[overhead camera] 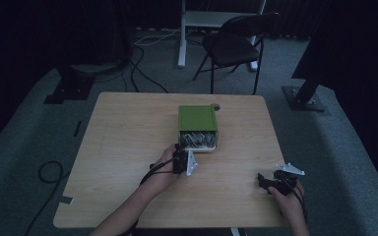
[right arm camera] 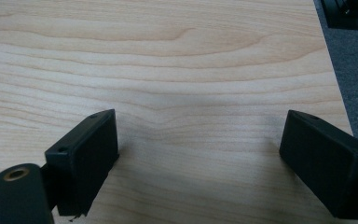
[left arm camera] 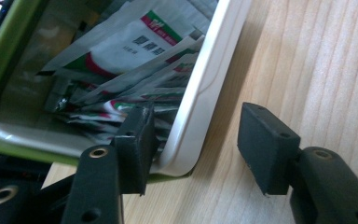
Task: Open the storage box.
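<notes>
A green box (overhead camera: pixel 197 118) lies on its side in the middle of the wooden table (overhead camera: pixel 128 147), its open end facing me and rimmed in white (left arm camera: pixel 209 79). Several white sachets (left arm camera: pixel 135 51) with red and green print are stacked inside. My left gripper (overhead camera: pixel 179 156) is at the box's open end and stands open (left arm camera: pixel 200 144): one jaw is inside against the sachets, the other outside over the table, and the white rim sits between them. My right gripper (overhead camera: pixel 268 183) rests open (right arm camera: pixel 200 154) near the table's front right corner, nothing between its jaws.
A dark folding chair (overhead camera: pixel 236 44) and a white desk leg (overhead camera: pixel 182 34) stand beyond the table's far edge, with cables on the grey floor (overhead camera: pixel 147 64). The right table edge (right arm camera: pixel 331 70) is close to my right gripper.
</notes>
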Demonstrator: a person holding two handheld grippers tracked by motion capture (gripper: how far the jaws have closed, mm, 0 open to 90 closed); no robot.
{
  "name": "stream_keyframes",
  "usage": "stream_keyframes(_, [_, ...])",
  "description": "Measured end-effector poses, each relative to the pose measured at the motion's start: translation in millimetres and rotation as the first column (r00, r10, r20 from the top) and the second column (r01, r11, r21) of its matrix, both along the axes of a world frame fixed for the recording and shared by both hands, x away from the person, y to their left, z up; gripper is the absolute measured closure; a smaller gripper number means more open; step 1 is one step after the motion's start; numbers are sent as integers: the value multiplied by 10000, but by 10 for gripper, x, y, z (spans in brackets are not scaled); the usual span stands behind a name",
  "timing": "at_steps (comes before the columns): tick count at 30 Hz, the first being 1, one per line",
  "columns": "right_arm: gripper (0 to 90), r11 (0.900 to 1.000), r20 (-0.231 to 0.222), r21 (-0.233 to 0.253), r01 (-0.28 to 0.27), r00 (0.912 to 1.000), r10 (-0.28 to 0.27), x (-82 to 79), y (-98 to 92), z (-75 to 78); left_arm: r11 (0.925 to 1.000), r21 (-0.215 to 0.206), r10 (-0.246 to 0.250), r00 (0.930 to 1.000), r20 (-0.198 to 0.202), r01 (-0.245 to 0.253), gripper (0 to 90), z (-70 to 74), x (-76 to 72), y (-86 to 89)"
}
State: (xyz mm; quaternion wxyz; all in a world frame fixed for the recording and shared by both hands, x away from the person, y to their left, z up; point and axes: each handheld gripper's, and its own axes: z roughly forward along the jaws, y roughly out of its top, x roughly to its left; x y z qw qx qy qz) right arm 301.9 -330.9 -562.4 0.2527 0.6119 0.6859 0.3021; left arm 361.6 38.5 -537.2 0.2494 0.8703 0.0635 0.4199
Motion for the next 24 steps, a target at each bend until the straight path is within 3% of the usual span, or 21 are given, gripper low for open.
stream_keyframes(2, [110, 10000, -3, -23, -11, 10000, 11, 2, -1, 0, 9996, 242, -160, 9998, 133, 157, 507, -18, 15, -16])
stream_keyframes(7, [110, 10000, -6, -25, -13, 10000, 13, 3, -1, 0, 9994, 325, -110, 9997, 206, 103, 557, -33, 37, -50])
stream_keyframes(10, [110, 10000, -3, -22, -20, 10000, 20, 4, -2, -1, 9988, 480, -98, 9988, 480, 75, 616, -36, 48, -56])
stream_keyframes(24, [111, 10000, -3, -26, -25, 10000, 25, 6, -2, -1, 9969, 772, -212, 9962, 845, 147, 665, -77, 91, -66])
